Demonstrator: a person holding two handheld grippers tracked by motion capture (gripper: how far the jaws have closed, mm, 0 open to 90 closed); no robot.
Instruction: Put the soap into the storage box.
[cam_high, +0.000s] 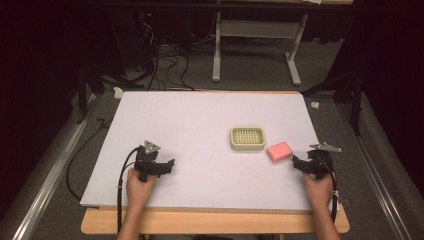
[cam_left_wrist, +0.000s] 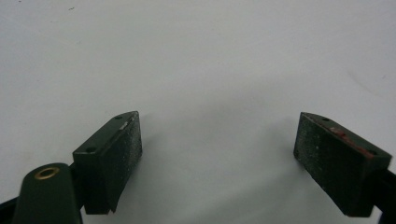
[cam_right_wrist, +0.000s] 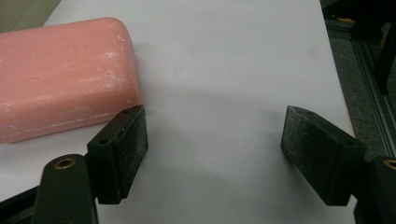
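Observation:
A pink bar of soap (cam_high: 279, 151) lies on the white table sheet (cam_high: 200, 120), just right of a pale green slotted soap dish (cam_high: 247, 138). My right gripper (cam_high: 303, 163) rests low on the sheet a little right of and nearer than the soap, jaws wide apart with nothing between them. In the right gripper view the soap (cam_right_wrist: 60, 77) lies just beyond the left jaw, outside the gap of the gripper (cam_right_wrist: 215, 144). My left gripper (cam_high: 161, 167) sits at the front left of the sheet. It stands open (cam_left_wrist: 217, 154) over bare sheet.
The sheet's right edge (cam_right_wrist: 334, 70) runs close beside my right gripper, with a metal rail (cam_high: 372, 170) past it. A wooden table lip (cam_high: 215, 221) borders the front. Cables (cam_high: 165, 65) and a desk frame (cam_high: 255, 45) lie on the floor behind.

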